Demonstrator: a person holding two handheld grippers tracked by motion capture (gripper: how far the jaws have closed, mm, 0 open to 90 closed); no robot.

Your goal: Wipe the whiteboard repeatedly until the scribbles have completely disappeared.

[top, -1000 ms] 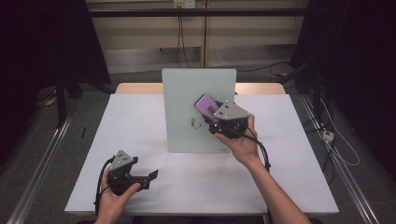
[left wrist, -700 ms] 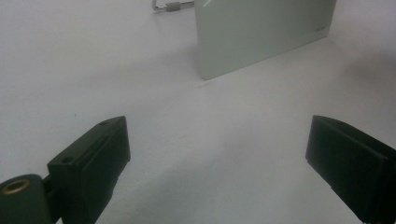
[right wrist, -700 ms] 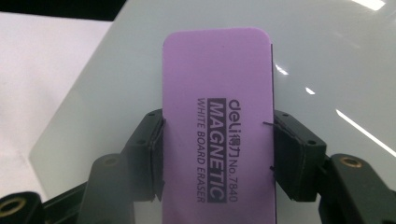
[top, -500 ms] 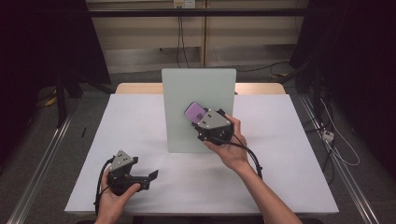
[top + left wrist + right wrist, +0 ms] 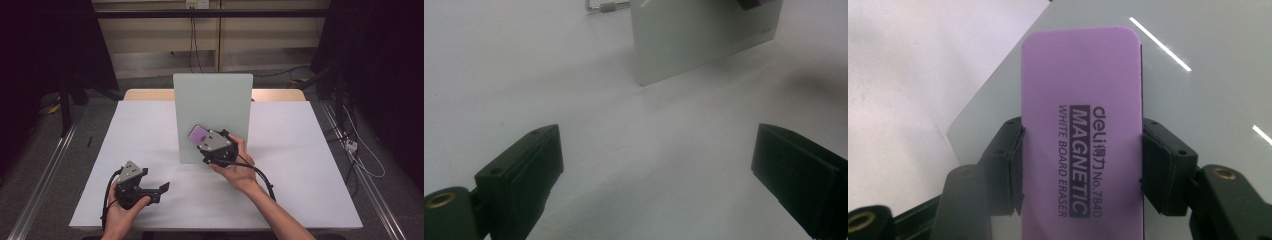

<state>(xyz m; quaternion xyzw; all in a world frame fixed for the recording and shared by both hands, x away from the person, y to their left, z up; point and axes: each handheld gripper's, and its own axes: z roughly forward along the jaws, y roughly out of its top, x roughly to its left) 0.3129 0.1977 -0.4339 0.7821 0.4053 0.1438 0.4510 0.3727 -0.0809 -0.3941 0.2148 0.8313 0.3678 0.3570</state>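
Here the right gripper (image 5: 212, 145) is clamped across the short sides of a purple eraser (image 5: 1081, 125), its jaws pressing the two long edges; the printed label reads "WHITE BOARD MAGNETIC ERASER". The eraser's long axis runs straight out from the jaws, and its free end points up and toward the upright board (image 5: 212, 100) that stands near the middle of the table (image 5: 310, 165), toward the far edge. In the high view the eraser (image 5: 200, 134) sits against or just in front of the lower part of the board face; actual contact cannot be confirmed. In the right gripper view the board (image 5: 1208, 45) lies directly behind the eraser, so any wiping stroke would likely need the flat side pressed forward onto that face. The left gripper (image 5: 156, 191) rests near the near left corner of the table, well apart from the board, with its jaws spread wide and nothing between them. The right hand (image 5: 237, 167) is therefore the nearer one for work on the board.
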